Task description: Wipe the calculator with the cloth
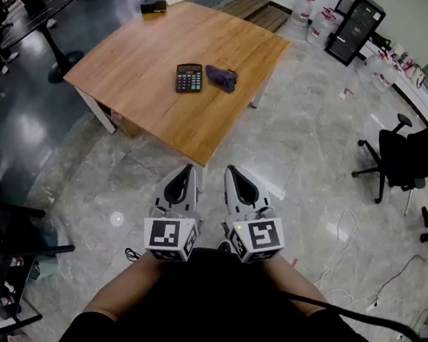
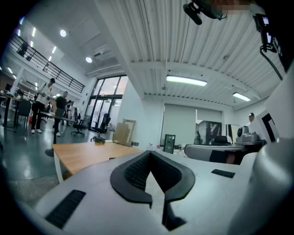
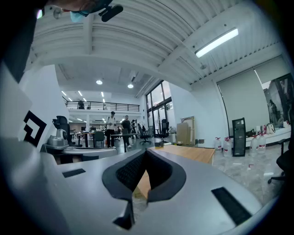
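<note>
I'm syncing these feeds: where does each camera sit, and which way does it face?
Head view: on the person's head, steeply down at table, calculator, cloth; left hand-held gripper, right hand-held gripper, forearms show.
Left gripper view: on that gripper, level along its shut jaws toward the table.
Right gripper view: likewise, jaws shut, table ahead.
Shared: each gripper view shows the other gripper beside it.

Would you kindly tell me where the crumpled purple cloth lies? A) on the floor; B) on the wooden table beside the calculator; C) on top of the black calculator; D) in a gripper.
B: the purple cloth lies on the wooden table, just right of the black calculator.
</note>
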`<state>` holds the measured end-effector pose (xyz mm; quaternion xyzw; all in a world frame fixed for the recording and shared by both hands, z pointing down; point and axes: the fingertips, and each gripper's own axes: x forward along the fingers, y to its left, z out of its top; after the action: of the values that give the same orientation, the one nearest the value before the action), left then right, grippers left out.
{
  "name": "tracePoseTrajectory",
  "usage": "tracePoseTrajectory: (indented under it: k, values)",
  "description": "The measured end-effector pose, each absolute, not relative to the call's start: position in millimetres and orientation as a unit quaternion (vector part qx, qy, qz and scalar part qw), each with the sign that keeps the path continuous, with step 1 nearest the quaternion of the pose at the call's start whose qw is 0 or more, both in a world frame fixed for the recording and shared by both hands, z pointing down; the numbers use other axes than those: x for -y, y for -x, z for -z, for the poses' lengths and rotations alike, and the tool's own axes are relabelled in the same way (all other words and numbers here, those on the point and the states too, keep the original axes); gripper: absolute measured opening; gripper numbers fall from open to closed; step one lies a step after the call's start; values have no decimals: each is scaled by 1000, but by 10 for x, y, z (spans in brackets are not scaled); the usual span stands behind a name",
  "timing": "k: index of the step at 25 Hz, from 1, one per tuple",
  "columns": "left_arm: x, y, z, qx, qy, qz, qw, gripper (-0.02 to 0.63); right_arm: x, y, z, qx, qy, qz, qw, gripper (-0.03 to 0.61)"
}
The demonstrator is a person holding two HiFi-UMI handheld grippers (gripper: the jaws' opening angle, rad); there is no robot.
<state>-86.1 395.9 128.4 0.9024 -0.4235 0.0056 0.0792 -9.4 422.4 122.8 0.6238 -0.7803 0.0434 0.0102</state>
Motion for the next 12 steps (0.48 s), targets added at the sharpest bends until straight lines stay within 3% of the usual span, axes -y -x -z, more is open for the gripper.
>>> tracePoseTrajectory:
  k: [12]
  values:
    - [-3953,660,-1369,426,-901,-11,77,6,-4173,-131,-1255,781,-623,-47,8,15]
